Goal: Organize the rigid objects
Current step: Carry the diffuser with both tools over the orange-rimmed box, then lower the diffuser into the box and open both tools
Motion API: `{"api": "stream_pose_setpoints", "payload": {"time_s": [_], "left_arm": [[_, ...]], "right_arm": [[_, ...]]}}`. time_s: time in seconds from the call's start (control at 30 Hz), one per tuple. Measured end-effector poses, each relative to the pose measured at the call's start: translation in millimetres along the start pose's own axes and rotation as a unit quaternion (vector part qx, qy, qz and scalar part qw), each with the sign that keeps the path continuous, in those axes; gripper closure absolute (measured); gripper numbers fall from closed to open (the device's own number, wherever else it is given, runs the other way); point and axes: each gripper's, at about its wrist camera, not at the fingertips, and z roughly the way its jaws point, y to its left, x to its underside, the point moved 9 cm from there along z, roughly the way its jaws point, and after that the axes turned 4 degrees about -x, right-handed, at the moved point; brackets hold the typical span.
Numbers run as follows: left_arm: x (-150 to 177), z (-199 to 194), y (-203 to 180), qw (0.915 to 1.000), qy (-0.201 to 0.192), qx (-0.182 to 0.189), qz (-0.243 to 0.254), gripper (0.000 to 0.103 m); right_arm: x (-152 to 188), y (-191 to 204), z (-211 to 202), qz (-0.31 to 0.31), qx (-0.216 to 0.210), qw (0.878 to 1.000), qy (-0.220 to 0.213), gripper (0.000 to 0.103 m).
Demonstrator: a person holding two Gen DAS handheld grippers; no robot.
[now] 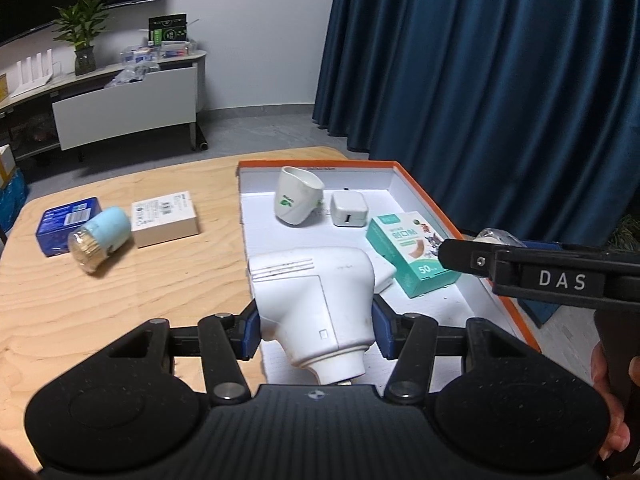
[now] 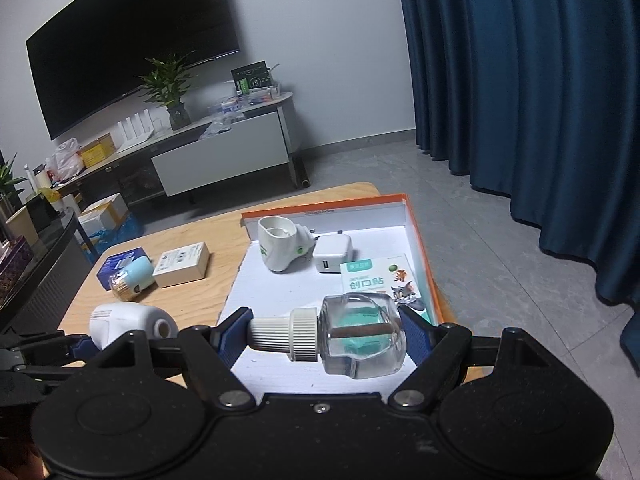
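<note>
Wooden table: left tongs clench white device over tray edge; right tongs clench bottle

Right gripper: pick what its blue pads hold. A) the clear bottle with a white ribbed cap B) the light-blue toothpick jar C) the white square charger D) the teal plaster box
A: the right gripper has its pads pressed on the ends of the clear bottle with a white ribbed cap, held sideways over the orange-rimmed tray.
</note>
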Motion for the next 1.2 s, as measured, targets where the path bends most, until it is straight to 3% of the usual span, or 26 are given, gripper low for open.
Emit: {"api": "stream_pose_setpoints", "payload": {"time_s": [0.4, 1.2], "left_arm": [[0.3, 7.2, -21.4, 0.9996, 0.008, 0.018, 0.018, 0.049], [6.2, 15.4, -29.1, 0.9992, 0.022, 0.016, 0.028, 0.049]], "right_arm": [[-0.4, -13.4, 3.8, 0.009, 0.008, 1.0, 0.003, 0.011], [9.8, -18.1, 11.3, 0.013, 0.012, 1.0, 0.019, 0.011]]}}
